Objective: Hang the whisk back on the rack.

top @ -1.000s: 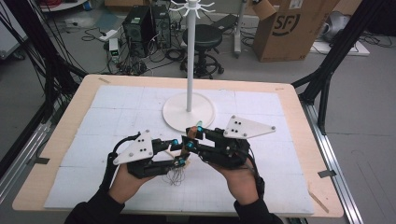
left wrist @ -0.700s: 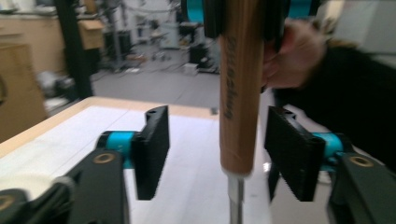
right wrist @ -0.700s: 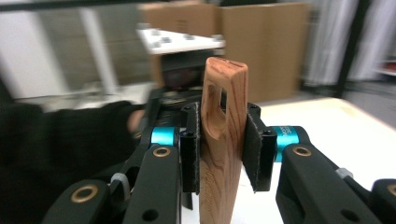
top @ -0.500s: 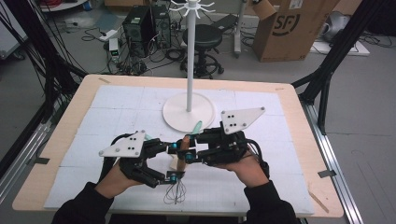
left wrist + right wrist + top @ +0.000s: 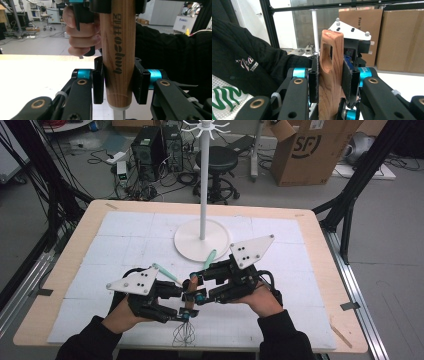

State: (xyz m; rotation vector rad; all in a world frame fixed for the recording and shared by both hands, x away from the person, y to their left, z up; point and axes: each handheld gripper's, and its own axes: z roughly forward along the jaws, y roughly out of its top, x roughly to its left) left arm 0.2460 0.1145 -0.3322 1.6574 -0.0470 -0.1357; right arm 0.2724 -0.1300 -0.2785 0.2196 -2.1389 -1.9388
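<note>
Clearly, in the high view both grippers meet near the front edge of the table [image 5: 320,250], in front of the white stand [image 5: 201,239]. Between them a whisk [image 5: 188,307] stands nearly upright, wooden handle up and wire loops hanging toward the front edge. The left gripper [image 5: 190,312] takes the handle low down and the right gripper [image 5: 196,287] takes it higher up.

From the left gripper view, the left gripper [image 5: 117,82] has just been closing, and its pads now press both sides of the handle's lower end, just above the pale collar where the wires start. A hand on the other gripper shows above.

From the right gripper view, the right gripper [image 5: 331,80] is clamped on the flat upper part of the handle, just below its hanging slot.

Judging by its build, the whisk should be light. The handle is stiff and smooth, so it may slip if gripped loosely. The thin wires look springy and easy to bend, so the wood is the place to hold.
</note>
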